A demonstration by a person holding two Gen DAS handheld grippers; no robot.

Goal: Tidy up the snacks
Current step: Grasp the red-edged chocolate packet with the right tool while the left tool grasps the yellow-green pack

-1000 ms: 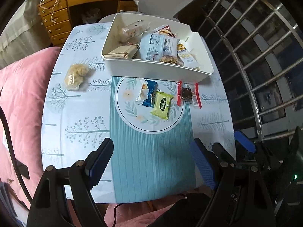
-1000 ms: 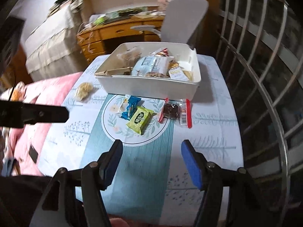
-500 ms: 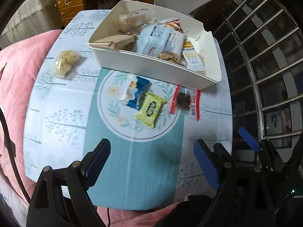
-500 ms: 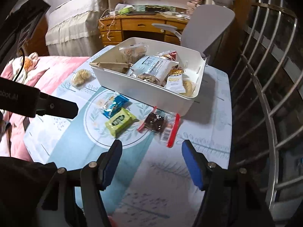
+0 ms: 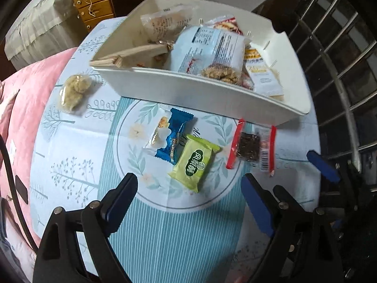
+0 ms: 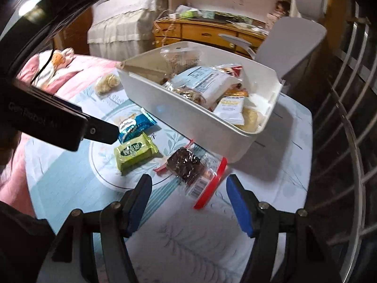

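A white bin (image 5: 212,94) (image 6: 200,122) holding several snack packs stands at the back of the small table. In front of it lie a blue-and-white pack (image 5: 169,134) (image 6: 135,126), a green pack (image 5: 195,162) (image 6: 134,151) and a red-edged clear pack with a dark brownie (image 5: 252,146) (image 6: 193,167). A clear bag of pale puffs (image 5: 74,92) (image 6: 107,83) lies left of the bin. My left gripper (image 5: 188,195) is open, just short of the green pack. My right gripper (image 6: 188,198) is open, close above the brownie pack.
The table has a light blue patterned cloth (image 5: 77,165). A pink bed cover (image 5: 21,108) borders the left side. A metal window grille (image 5: 348,54) runs along the right. A grey chair (image 6: 289,44) and a wooden desk (image 6: 202,33) stand behind the bin.
Both grippers have moved forward and down toward the loose packs. The left has closed in on the green pack, the right on the brownie pack. Both stay open.
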